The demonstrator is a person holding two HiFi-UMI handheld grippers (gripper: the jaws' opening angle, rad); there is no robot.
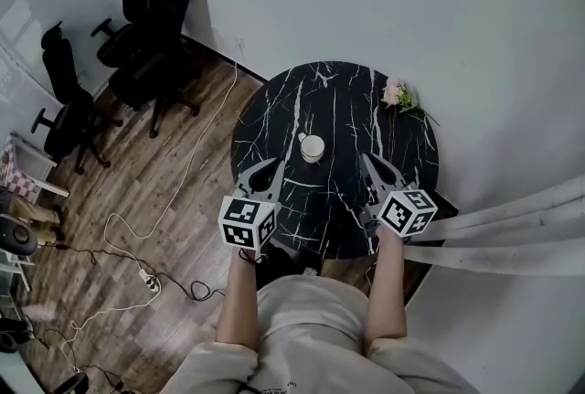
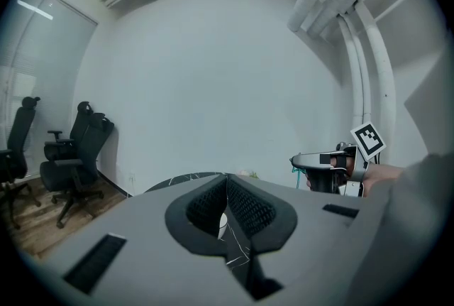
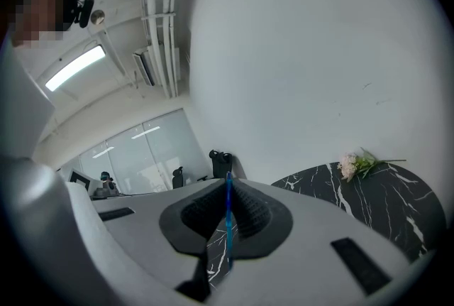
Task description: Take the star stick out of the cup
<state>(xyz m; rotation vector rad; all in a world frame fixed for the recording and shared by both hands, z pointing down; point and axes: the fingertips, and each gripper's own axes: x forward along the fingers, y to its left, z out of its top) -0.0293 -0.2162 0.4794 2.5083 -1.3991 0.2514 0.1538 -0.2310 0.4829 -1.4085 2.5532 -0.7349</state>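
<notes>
Head view: your left gripper and right gripper flank the cup on the table; the stick is too thin to spot there. Left gripper view: jaws together, empty. Right gripper view: jaws pinch the blue star stick, its star unseen. So slim a hold could slip or swivel.

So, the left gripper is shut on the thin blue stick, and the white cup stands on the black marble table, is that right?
Not quite: the right gripper, not the left gripper, is shut on the thin blue stick, as the right gripper view shows. The white cup does stand on the black marble table.
</notes>
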